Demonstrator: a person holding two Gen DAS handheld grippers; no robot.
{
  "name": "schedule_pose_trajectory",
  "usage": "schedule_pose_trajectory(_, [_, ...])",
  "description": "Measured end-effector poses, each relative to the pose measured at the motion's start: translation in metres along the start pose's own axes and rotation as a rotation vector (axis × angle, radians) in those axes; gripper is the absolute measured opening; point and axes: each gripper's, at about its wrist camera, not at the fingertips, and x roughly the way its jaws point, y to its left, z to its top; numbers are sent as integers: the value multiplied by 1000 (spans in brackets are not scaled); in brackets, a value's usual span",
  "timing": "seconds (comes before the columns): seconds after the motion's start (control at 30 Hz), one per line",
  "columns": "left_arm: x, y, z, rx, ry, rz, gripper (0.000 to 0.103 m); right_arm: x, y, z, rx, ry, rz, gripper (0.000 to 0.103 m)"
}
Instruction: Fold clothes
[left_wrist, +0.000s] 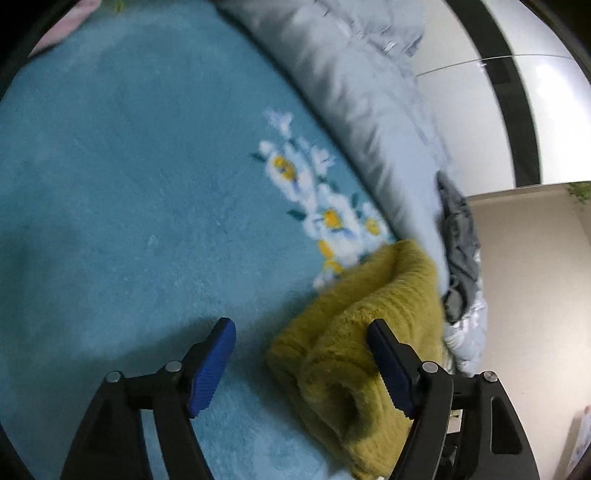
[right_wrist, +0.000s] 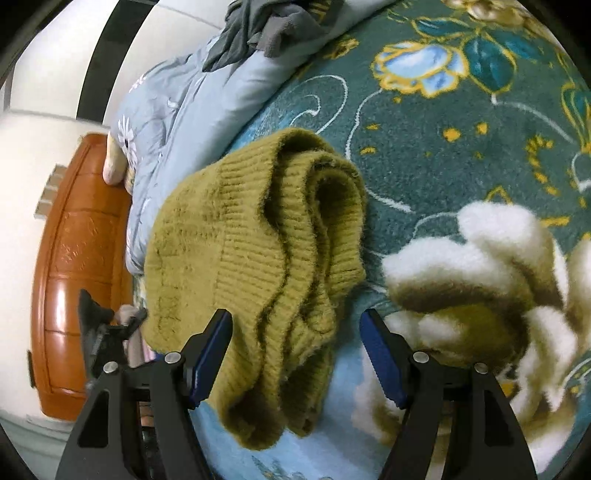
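Note:
A folded olive-yellow knit sweater (right_wrist: 258, 236) lies on the floral plush blanket (right_wrist: 461, 140) of a bed. In the left wrist view the sweater (left_wrist: 369, 332) sits at lower right on the blue blanket (left_wrist: 129, 184). My left gripper (left_wrist: 301, 332) is open, its right finger over the sweater's edge, nothing held. My right gripper (right_wrist: 295, 325) is open, its fingers straddling the sweater's near folded end without closing on it.
A pale blue quilt (right_wrist: 192, 99) is bunched along the bed's far side, with a grey garment (right_wrist: 255, 29) on it. A wooden headboard (right_wrist: 77, 251) stands at left. The other gripper (right_wrist: 107, 332) shows at lower left. White wall behind (left_wrist: 480, 37).

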Motion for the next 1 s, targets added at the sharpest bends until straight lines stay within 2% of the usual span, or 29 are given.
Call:
schedule_pose_trajectory(0.1, [6,-5,-2,2,-13,-12,80,5,1,2,40,-10,-4,74])
schedule_pose_trajectory(0.17, [9,-8,-4,4,-17,-22,78,8,2,4,67,-16,-8,72])
schedule_pose_trajectory(0.23, [12,-13,-10,13,-19,-16,49,11,2,6,94,-22,-12,65])
schedule_pose_trajectory(0.27, [11,-16,-13,27,-32,1,47,12,4,7,95,-18,-25,59])
schedule_pose_trajectory(0.3, [9,-21,-17,47,-52,21,40,13,7,7,89,-12,-38,56])
schedule_pose_trajectory(0.37, [3,-26,-21,56,-73,32,36,12,10,9,91,-4,-39,46])
schedule_pose_trajectory(0.43, [-6,-31,-25,61,-90,34,32,13,18,12,88,-3,-51,43])
schedule_pose_trajectory(0.53, [-29,-47,-37,118,-132,42,30,11,33,16,37,2,-59,38])
schedule_pose_trajectory(0.7, [-71,-61,-67,214,-199,113,29,2,66,21,-93,11,-8,36])
schedule_pose_trajectory(0.83, [-103,-50,-94,199,-227,134,29,0,93,12,-213,63,25,35])
schedule_pose_trajectory(0.93, [-126,-44,-121,188,-220,106,29,-15,101,1,-288,102,60,35])
schedule_pose_trajectory(1.0, [-126,-43,-138,199,-204,116,27,-30,100,-5,-346,100,69,35])
